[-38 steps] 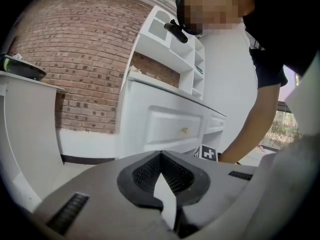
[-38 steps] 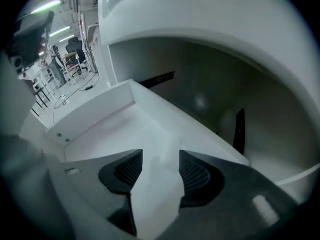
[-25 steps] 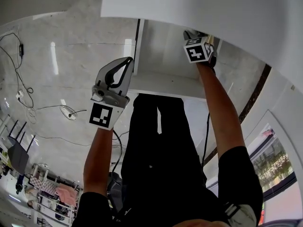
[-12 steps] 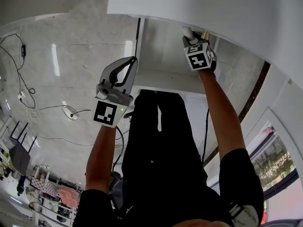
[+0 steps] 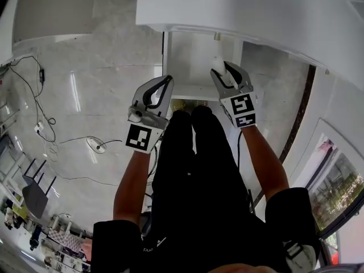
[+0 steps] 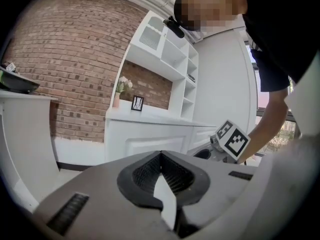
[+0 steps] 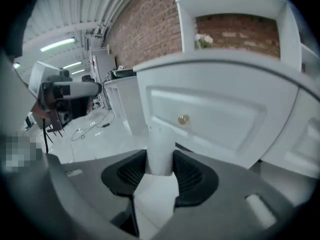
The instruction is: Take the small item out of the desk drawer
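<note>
Squarely clamped between right gripper [image 7: 161, 176] fingers [image 7: 196, 176] sits the small white tube [image 7: 161, 144]; left gripper [image 6: 160, 170] fingers [image 6: 141, 176] touch, empty.

Room light is coming in bright and even. Ceiling tubes [image 7: 57, 45] are glowing up-left of the right gripper [image 7: 160, 166]; glossy floor [image 5: 74, 90] left of the left gripper [image 5: 166, 81] is throwing streaky glare. Fisheye is bending all edges, corners are vignetting black in both gripper views. Right gripper view is smearing soft; small white item [image 7: 161, 144] it's clamping is washing out.
</note>
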The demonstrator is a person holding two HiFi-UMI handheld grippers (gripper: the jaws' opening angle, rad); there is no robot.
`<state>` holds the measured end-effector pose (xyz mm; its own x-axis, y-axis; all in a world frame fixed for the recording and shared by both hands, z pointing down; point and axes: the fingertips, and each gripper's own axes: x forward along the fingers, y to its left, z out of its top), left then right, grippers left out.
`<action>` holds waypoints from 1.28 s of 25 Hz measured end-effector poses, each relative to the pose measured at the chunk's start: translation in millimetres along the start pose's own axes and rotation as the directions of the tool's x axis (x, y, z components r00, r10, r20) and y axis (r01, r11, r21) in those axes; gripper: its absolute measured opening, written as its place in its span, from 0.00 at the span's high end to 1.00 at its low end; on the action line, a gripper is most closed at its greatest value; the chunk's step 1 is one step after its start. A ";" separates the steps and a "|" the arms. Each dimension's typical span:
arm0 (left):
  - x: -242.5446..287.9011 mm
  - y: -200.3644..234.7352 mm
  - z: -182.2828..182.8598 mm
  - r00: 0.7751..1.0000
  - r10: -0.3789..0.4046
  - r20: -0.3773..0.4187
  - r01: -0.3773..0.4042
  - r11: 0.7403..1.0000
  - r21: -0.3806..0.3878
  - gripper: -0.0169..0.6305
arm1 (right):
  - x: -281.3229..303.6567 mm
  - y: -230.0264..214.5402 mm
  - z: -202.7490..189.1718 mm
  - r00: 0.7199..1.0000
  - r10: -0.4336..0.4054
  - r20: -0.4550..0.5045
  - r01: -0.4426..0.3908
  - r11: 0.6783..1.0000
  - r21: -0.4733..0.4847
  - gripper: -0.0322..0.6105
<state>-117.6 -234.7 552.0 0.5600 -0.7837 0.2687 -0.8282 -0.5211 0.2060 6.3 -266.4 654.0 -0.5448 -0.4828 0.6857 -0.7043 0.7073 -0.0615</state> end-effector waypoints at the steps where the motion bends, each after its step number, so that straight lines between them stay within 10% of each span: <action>1: -3.2 -8.7 15.9 1.000 -0.005 0.012 0.005 1.000 0.006 0.98 | -21.6 4.1 17.4 0.999 -0.004 0.043 0.004 1.000 0.002 0.69; 14: -54.6 -98.9 214.8 0.977 -0.046 0.207 0.021 0.993 0.118 0.98 | -249.0 25.1 206.7 0.857 -0.045 0.513 0.035 0.999 0.030 0.69; 24: -84.3 -142.3 282.0 0.947 -0.090 0.310 0.044 0.987 0.153 0.98 | -345.2 28.4 248.0 0.728 -0.079 0.681 0.049 0.997 0.063 0.69; 32: -96.4 -149.0 311.2 0.929 -0.096 0.357 0.029 0.982 0.188 0.98 | -376.1 24.4 253.0 0.689 -0.104 0.717 0.066 0.995 0.080 0.69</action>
<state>-54.9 -186.7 202.6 0.5921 -0.7988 -0.1064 -0.8008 -0.5980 0.0334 78.7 -198.2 211.2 -0.6289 -0.7764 -0.0408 -0.7730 0.6300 -0.0741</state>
